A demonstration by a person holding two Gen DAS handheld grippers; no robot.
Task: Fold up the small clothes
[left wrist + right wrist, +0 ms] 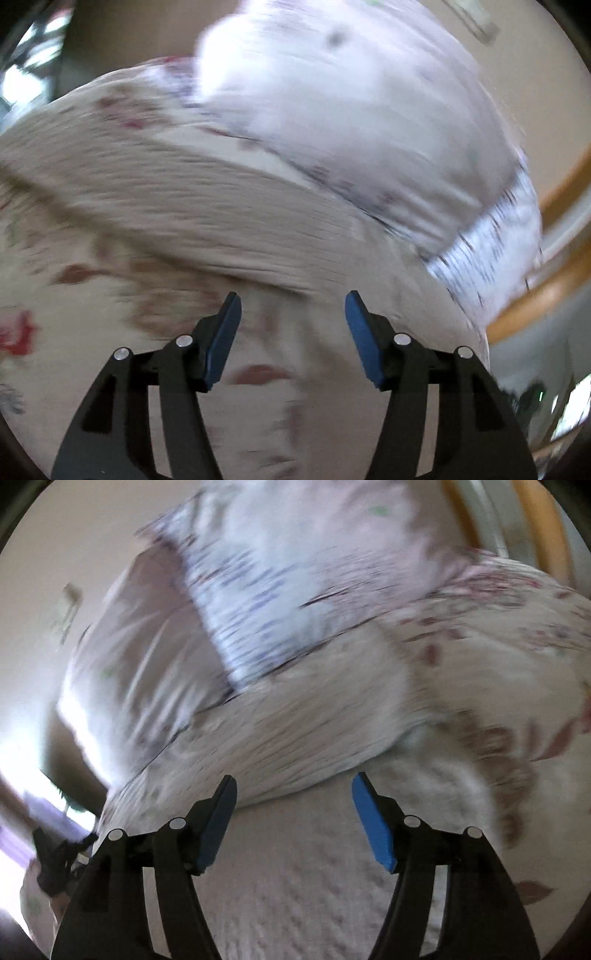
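Both the left gripper (293,308) and the right gripper (293,788) stood well open and empty over the blurred, rumpled pale garment (229,225).

My left wrist camera sits just behind my left gripper (293,301), facing forward and downward along its fingers, close above the floral bedcover (110,240); the pale pillow (332,110) fills the upper centre of the frame. My right wrist camera sits likewise behind my right gripper (294,782), angled down at close range. Both views share the bedcover, the pillow and the wooden bed frame (535,295), which appears at the right edge in the left view and upper right in the right view
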